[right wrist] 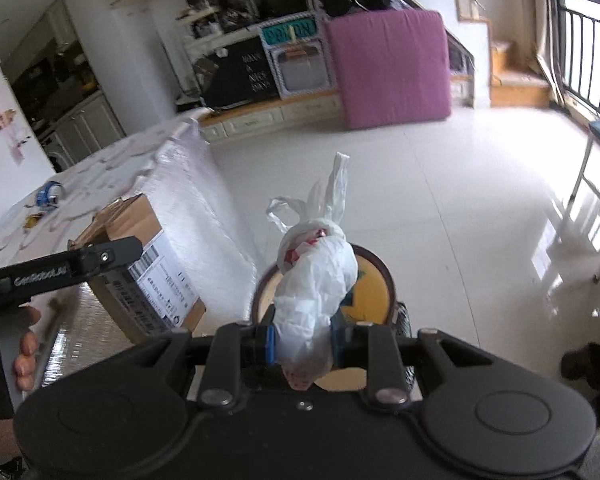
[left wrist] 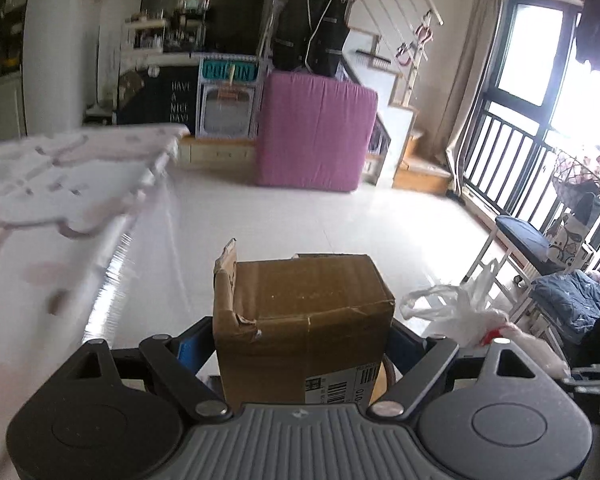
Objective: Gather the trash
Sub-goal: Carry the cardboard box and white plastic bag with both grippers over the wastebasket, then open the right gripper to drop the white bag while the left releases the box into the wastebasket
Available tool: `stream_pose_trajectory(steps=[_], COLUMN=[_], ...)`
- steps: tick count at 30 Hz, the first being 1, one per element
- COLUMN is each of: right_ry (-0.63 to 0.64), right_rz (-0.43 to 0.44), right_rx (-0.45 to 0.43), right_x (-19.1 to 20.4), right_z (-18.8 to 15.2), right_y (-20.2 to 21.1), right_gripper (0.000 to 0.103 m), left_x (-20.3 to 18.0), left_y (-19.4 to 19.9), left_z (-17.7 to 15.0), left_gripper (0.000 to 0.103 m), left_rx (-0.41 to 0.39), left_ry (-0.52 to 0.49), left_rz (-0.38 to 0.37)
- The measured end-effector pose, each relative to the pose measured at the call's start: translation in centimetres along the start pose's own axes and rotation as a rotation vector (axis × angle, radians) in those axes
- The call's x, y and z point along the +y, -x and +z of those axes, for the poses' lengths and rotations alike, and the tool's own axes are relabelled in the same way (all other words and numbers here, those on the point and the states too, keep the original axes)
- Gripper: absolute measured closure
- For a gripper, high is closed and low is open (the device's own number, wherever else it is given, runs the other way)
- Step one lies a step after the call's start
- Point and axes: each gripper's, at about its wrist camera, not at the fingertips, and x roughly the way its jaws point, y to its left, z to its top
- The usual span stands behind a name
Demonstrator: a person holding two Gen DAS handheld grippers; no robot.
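We carry both: left gripper clamps the stiff, light cardboard box across its sides; right gripper pinches the soft, crushable plastic bag, knot at 12 o'clock.

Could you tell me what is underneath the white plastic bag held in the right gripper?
Under the white bag shows a round brown-rimmed yellow surface; the bag covers its middle.

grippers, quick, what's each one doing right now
Left gripper: shut on the cardboard box, jaws wide apart on its sides.
Right gripper: shut on the tied white plastic bag.
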Motion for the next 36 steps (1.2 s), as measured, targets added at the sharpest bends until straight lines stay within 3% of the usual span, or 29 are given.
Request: stream_pose_trajectory(steps=[8, 20, 26, 31, 36], right_ry=[-0.028, -0.018, -0.019, 0.016, 0.046], right_rz=[-0.018, -0.034, -0.032, -0.054, -0.068], right_rx=[0.101, 0.326, 0.452, 0.521, 0.601], right_x=[-4.2, -6.5, -6.7, -6.5, -5.7], right_z=[0.2, 1.5, 2.8, 3.7, 4.0], right_y=[-5.3, -15.1, -19.1, -22.6, -26.2], right_gripper=[0.077, 0.077, 0.077, 0.076, 0.076], left_x=[-1.4, -2.0, -1.7, -1.5, -1.9], left_y=[-10.4, -24.1, -27.8, -29.1, -29.4], left_z=[-1.5, -7.2, -9.9, -11.4, -12.9], left_gripper=[0.015, 0.015, 0.015, 0.015, 0.015], left_rx=[0.066, 0.193, 0.258, 0.304, 0.316], left_ry=[0.058, -0.029, -0.073, -0.135, -0.21], left_rz=[-0.042, -0.082, -0.074, -0.079, -0.035])
